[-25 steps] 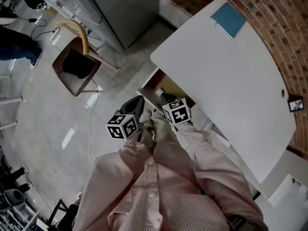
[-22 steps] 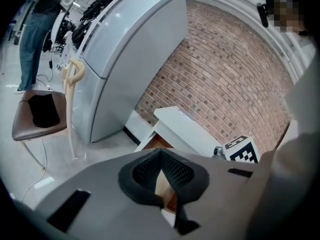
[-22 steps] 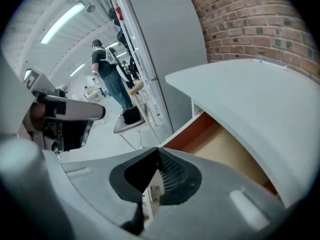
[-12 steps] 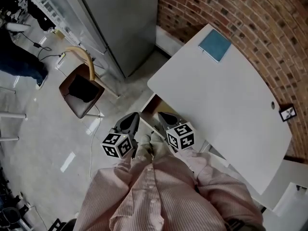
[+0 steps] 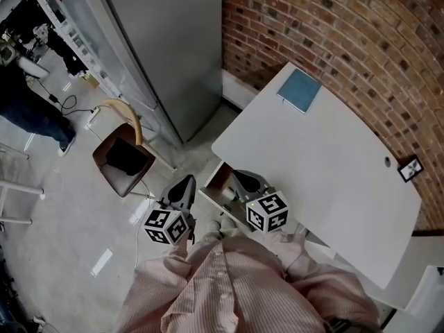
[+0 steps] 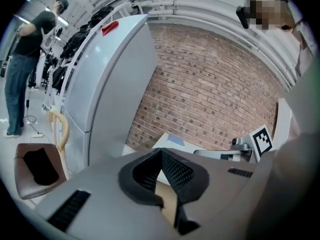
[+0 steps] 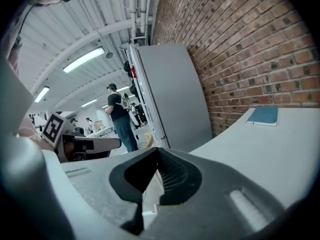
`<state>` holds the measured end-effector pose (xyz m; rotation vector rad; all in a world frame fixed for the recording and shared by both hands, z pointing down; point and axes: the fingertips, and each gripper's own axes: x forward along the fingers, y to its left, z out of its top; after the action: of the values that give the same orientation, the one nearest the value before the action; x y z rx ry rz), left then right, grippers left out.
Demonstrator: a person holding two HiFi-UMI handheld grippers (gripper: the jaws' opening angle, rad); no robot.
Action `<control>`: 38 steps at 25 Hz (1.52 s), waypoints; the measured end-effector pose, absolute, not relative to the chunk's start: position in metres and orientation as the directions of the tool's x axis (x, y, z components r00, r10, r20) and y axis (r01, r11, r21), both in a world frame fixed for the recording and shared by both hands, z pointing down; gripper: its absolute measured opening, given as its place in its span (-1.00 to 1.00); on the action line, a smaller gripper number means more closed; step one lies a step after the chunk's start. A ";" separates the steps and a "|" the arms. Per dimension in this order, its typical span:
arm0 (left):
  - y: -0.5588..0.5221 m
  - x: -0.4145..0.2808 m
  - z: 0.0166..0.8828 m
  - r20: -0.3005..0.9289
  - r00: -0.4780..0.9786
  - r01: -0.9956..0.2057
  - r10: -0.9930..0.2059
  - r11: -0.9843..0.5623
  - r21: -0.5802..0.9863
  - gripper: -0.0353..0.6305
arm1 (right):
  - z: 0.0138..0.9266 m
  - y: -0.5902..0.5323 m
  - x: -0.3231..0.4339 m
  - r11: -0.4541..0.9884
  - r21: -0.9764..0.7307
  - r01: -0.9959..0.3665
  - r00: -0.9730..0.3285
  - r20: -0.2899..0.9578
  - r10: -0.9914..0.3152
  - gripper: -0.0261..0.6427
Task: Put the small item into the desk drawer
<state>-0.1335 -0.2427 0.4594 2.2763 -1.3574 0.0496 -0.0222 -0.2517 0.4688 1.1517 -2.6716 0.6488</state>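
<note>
Drawer (image 5: 215,180) stands pulled out from under the near edge of the white bench (image 5: 326,179).
- Left tongs (image 5: 182,188): just beside the drawer, on the side away from the bench. Tips pressed together, nothing between them. Its own view shows only a tan surface through the slit below the tips.
- Right tongs (image 5: 243,181): at the drawer on the bench side. Tips also together, nothing gripped. Something white lies below the slit.
- Small item: not found in either pair of tongs or on the bench top. A pale speck inside the drawer may be it, but it is too small to tell.

Risks, as I judge them:
- If the item is not in the drawer, pushing it shut leaves the task undone. Check the contents first.
- Closed tips pushing the drawer front could skid off its edge and jam it crooked.
- Both tongs crowd one small opening and could knock together.

Hard to see:
- The tongs and the person's sleeves cover much of the drawer's inside and its front.
- Beyond the drawer, a blue notebook (image 5: 300,91) lies at the bench's far end.
- A small dark spot on the bench further beyond the drawer is unreadable.
</note>
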 end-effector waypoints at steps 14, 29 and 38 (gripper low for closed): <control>-0.266 -0.159 0.401 0.156 0.459 -0.870 -0.875 -0.407 0.279 -0.90 | 0.400 -0.282 0.004 0.565 -0.314 -0.763 -0.626 0.141 -0.767 -0.90; -0.277 -0.181 0.360 0.073 0.422 -0.890 -0.903 -0.398 0.221 -0.90 | 0.363 -0.299 0.025 0.549 -0.270 -0.791 -0.583 0.063 -0.810 -0.90; -0.281 -0.181 0.360 0.075 0.425 -0.889 -0.902 -0.401 0.221 -0.90 | 0.369 -0.302 0.029 0.528 -0.277 -0.803 -0.566 0.075 -0.821 -0.90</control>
<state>-0.1811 -0.2809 0.3604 2.4525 -1.5696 -0.0823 0.0287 -0.3016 0.3688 1.4901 -2.8023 0.4536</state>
